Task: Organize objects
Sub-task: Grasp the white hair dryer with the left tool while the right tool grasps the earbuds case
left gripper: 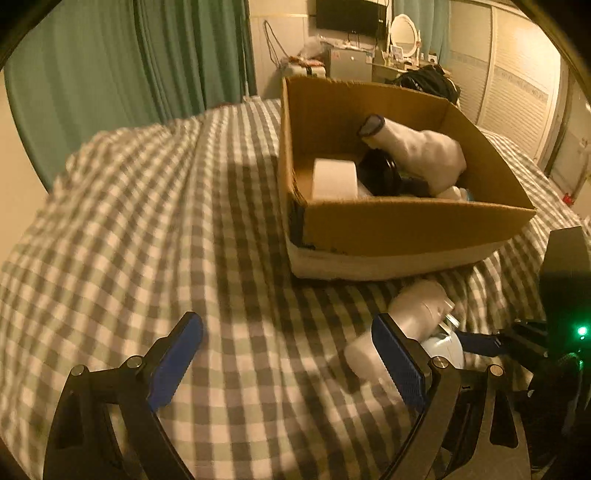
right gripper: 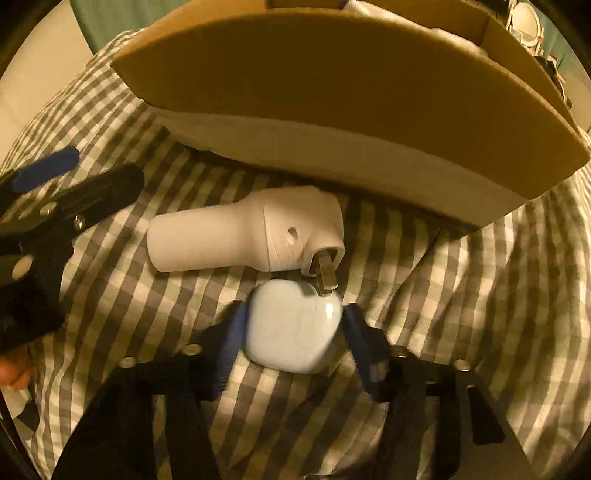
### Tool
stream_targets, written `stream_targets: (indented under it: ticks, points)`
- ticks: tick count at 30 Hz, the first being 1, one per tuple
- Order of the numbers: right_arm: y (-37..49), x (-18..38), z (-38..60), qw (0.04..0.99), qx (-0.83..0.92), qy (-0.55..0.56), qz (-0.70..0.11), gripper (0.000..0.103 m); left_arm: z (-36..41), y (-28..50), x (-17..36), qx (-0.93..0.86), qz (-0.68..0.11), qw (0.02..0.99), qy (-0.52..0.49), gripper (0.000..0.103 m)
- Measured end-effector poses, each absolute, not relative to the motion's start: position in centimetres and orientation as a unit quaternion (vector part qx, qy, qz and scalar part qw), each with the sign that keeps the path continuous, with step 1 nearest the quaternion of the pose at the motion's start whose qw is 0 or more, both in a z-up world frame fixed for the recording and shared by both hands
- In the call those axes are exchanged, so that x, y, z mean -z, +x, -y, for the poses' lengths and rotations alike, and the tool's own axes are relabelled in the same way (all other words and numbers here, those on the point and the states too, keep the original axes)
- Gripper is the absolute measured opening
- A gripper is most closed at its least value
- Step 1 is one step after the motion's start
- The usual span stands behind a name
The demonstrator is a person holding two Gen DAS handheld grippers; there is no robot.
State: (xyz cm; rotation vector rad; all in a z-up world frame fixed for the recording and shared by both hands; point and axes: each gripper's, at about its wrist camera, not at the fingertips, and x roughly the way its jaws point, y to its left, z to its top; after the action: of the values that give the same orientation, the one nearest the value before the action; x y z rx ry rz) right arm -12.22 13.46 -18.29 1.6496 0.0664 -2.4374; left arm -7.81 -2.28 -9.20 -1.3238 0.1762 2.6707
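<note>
A cardboard box (left gripper: 406, 229) stands on the checked bedspread (left gripper: 166, 221) and holds a tape roll (left gripper: 334, 179), a white sock (left gripper: 417, 151) and dark items. In front of it lie a white tool with a metal bit (right gripper: 243, 232) and a pale blue earbud case (right gripper: 291, 325). My right gripper (right gripper: 291, 328) has its blue pads on both sides of the case, which rests on the bed. My left gripper (left gripper: 288, 354) is open and empty; its right finger is beside the white tool (left gripper: 413, 310).
Green curtains (left gripper: 110, 74) hang at the left. A dresser with a mirror (left gripper: 402, 29), a wall TV and wardrobe doors are at the back. The box front wall (right gripper: 351, 92) stands just beyond the tool.
</note>
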Motion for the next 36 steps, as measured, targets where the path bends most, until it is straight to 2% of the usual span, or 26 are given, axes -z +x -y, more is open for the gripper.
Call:
stream_targets:
  ticks: [6, 10, 19, 21, 23, 25, 31, 36]
  points:
    - [-9.7, 16.2, -15.0, 0.07, 0.841, 0.535, -0.037, 0.051, 1.4, -7.1, 9.5, -0.89, -0.063, 0.099, -0.441, 0.095]
    - [-8.0, 13.9, -17.4, 0.045, 0.86, 0.508, -0.019, 0.051, 0.1, -6.6, 9.6, -0.89, -0.075, 0.121, -0.433, 0.095]
    - [-7.5, 11.4, -20.9, 0.017, 0.882, 0.471, 0.031, 0.051, -5.8, -6.7, 12.1, -0.877, -0.156, 0.177, -0.419, 0.095]
    - [-8.2, 11.4, -20.6, 0.02, 0.88, 0.473, 0.042, 0.051, -6.7, -6.7, 12.9, -0.868, -0.166, 0.193, -0.426, 0.086]
    - [-9.4, 11.2, -21.1, 0.022, 0.878, 0.476, 0.046, 0.051, -7.4, -6.7, 13.7, -0.857, -0.18, 0.204, -0.438, 0.067]
    - [-9.4, 11.5, -21.2, 0.024, 0.877, 0.477, 0.049, 0.051, -7.8, -6.4, 14.4, -0.85, -0.198, 0.202, -0.445, 0.055]
    - [-8.8, 11.5, -21.0, 0.023, 0.879, 0.474, 0.044, 0.051, -7.6, -5.4, 14.0, -0.847, -0.195, 0.201, -0.452, 0.045]
    - [-8.2, 10.7, -20.2, 0.024, 0.886, 0.462, 0.027, 0.051, -6.3, -4.7, 13.0, -0.845, -0.171, 0.179, -0.474, 0.045]
